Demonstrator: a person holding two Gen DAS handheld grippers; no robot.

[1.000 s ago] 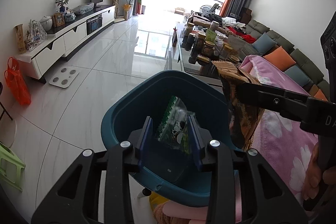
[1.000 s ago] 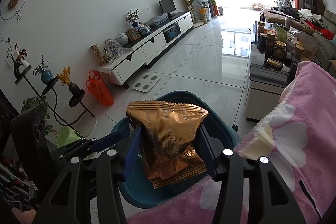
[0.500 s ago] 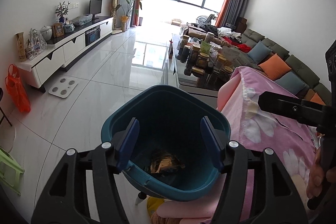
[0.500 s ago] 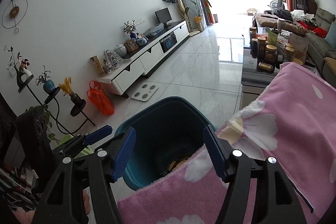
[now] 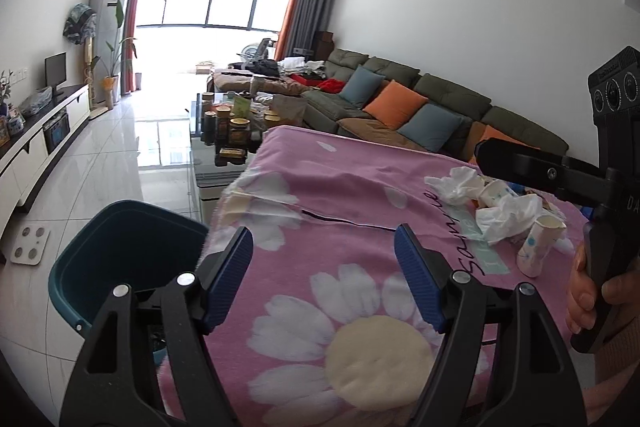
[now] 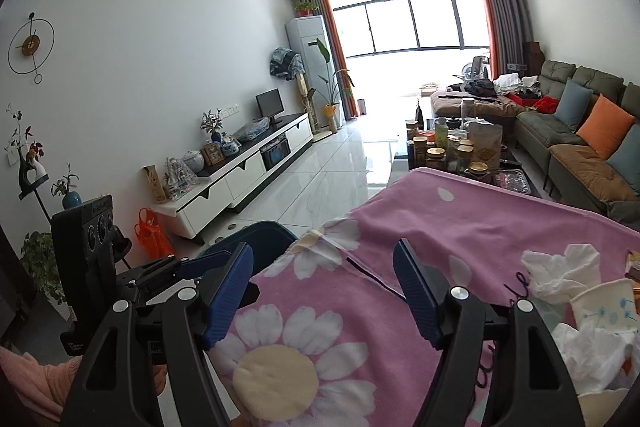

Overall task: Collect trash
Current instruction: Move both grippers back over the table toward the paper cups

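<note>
My left gripper point(image 5: 324, 275) is open and empty above the pink flowered cloth point(image 5: 340, 211). My right gripper point(image 6: 322, 287) is open and empty over the same cloth point(image 6: 460, 227). A pile of trash lies on the cloth at the right: crumpled white tissues point(image 5: 508, 215), paper cups point(image 5: 536, 247) and a wrapper. In the right wrist view the tissues point(image 6: 560, 267) and a paper cup point(image 6: 604, 303) lie right of the gripper. The teal bin point(image 5: 120, 259) stands on the floor left of the cloth; its rim point(image 6: 256, 231) shows behind the right gripper's left finger.
A glass coffee table with jars point(image 5: 232, 131) stands beyond the cloth. A sofa with cushions point(image 5: 400, 107) runs along the right wall. A white TV cabinet point(image 6: 240, 171) lines the left wall. A bathroom scale point(image 5: 30, 245) lies on the floor.
Both grippers let their wrappers fall into the bin and opened. Both have since swung right, away from the bin and over the cloth toward the trash pile.
</note>
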